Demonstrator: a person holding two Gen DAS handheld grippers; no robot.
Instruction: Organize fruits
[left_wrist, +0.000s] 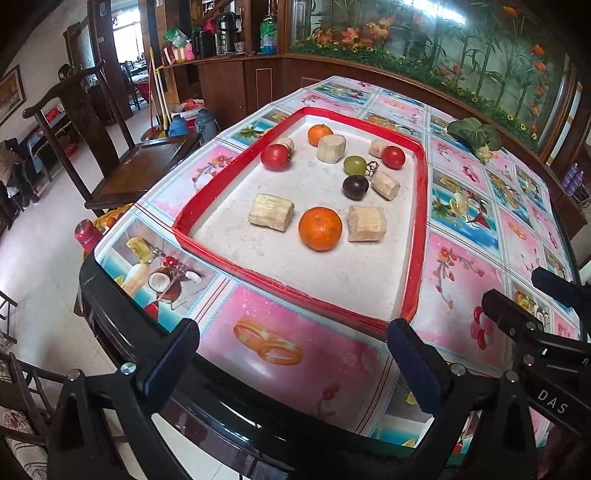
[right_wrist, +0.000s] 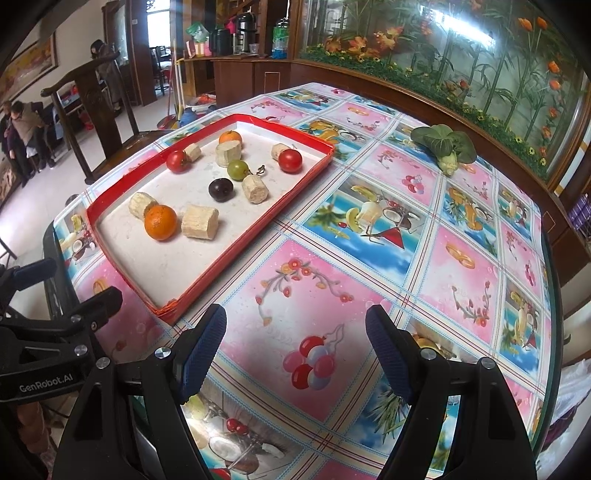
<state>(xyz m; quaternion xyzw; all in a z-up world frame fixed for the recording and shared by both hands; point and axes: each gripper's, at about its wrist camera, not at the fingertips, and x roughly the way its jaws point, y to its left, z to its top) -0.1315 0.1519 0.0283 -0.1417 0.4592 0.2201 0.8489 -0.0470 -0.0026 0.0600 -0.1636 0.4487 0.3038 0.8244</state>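
A red-rimmed white tray (left_wrist: 419, 229) (right_wrist: 258, 225) lies on the table. In it are a near orange (left_wrist: 320, 228) (right_wrist: 160, 222), a far orange (left_wrist: 320, 134) (right_wrist: 230, 137), two red tomatoes (left_wrist: 276, 157) (left_wrist: 393, 157), a green grape (left_wrist: 355, 165) (right_wrist: 237, 169), a dark plum (left_wrist: 355, 187) (right_wrist: 221, 189) and several pale sugarcane chunks (left_wrist: 270, 212) (right_wrist: 200, 222). My left gripper (left_wrist: 291, 354) is open and empty, short of the tray's near rim. My right gripper (right_wrist: 295, 347) is open and empty over the tablecloth, right of the tray.
A leafy green vegetable (left_wrist: 474, 134) (right_wrist: 445, 146) lies at the table's far right. A dark wooden chair (left_wrist: 110, 147) stands left of the table. A red-capped bottle (left_wrist: 85, 232) stands by the table's left corner. A cabinet with a painted glass panel runs behind.
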